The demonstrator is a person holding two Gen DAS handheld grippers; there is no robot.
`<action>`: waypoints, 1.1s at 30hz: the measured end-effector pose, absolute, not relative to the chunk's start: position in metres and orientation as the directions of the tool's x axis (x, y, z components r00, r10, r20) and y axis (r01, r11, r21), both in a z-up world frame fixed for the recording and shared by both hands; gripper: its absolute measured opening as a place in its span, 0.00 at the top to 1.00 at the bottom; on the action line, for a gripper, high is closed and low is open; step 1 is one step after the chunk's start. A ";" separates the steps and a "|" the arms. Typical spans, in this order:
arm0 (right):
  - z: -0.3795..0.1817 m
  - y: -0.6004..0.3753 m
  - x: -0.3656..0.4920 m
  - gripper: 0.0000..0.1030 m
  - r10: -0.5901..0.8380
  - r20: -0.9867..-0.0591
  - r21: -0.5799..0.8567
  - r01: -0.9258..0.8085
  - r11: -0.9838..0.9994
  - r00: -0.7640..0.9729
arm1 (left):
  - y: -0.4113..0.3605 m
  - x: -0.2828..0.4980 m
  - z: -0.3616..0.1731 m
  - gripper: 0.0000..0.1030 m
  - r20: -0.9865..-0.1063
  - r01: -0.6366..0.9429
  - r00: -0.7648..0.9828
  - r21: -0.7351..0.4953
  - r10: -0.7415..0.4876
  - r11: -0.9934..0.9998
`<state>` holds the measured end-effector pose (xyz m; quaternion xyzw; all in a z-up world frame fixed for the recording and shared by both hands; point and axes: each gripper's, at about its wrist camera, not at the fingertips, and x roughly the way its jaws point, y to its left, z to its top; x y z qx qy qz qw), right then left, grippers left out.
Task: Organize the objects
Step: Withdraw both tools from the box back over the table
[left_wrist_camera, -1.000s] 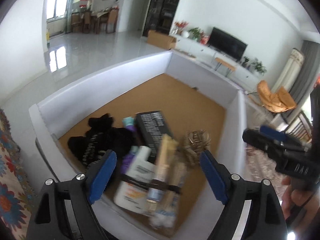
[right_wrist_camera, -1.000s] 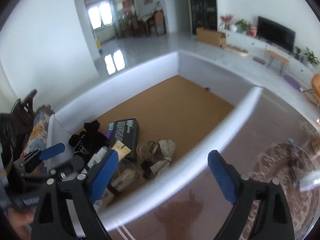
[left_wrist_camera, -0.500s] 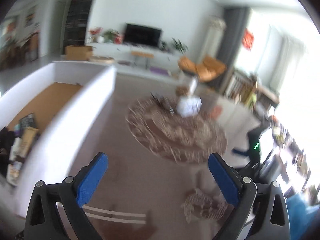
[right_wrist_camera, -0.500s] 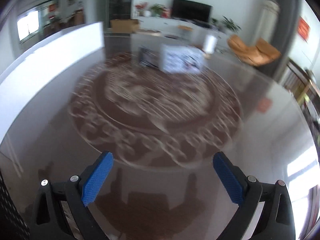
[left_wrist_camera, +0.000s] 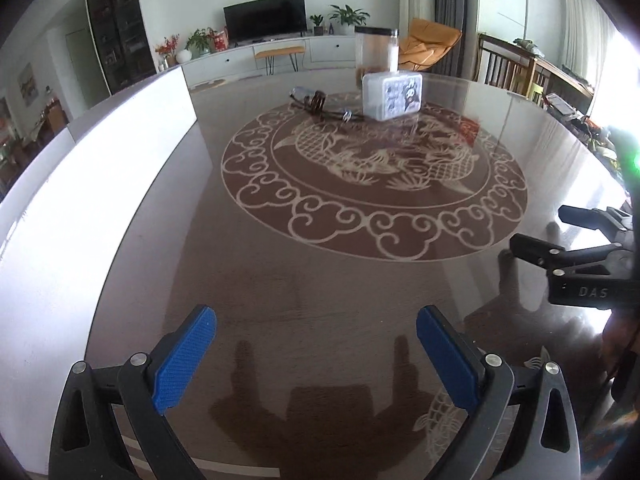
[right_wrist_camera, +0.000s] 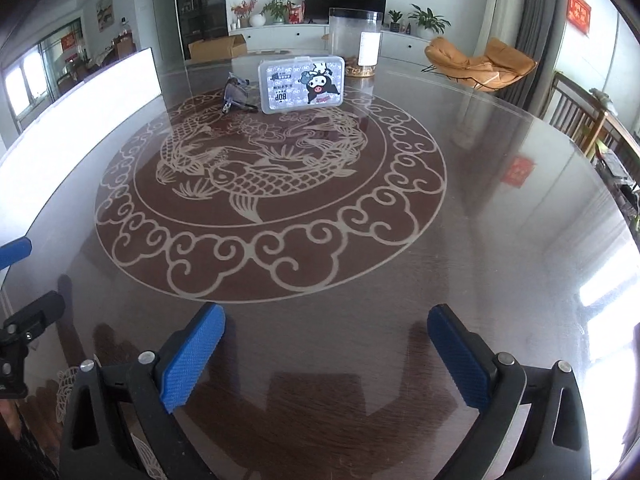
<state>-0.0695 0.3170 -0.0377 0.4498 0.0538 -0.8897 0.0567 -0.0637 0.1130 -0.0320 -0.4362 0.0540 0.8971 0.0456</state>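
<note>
Round table (right_wrist_camera: 500, 240), plastic case (right_wrist_camera: 302, 84) far, perhaps upright

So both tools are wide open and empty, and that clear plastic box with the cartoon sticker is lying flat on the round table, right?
Not quite. The clear plastic box with the cartoon sticker stands upright on its long edge, not flat, on the glossy brown round table; the right wrist view shows this best. The left tool and right tool are indeed open and empty.

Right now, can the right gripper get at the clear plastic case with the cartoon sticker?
Probably yes: the right gripper is open, and only bare table lies between it and the plastic case across the far side.
</note>
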 end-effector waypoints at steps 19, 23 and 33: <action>-0.043 0.322 -0.068 0.00 -0.073 -0.813 -0.015 0.146 -0.989 -0.578 | 0.083 -0.081 -0.045 0.01 -0.826 -0.015 -0.563 -0.023 0.027 -1.000; -0.043 0.322 -0.068 0.00 -0.073 -0.813 -0.015 0.147 -0.989 -0.578 | 0.089 -0.082 -0.047 0.00 -0.829 -0.029 -0.559 0.009 0.009 -1.000; -0.043 0.322 -0.068 0.00 -0.073 -0.813 -0.015 0.147 -0.989 -0.577 | 0.088 -0.082 -0.047 0.00 -0.828 -0.026 -0.560 0.005 0.010 -1.000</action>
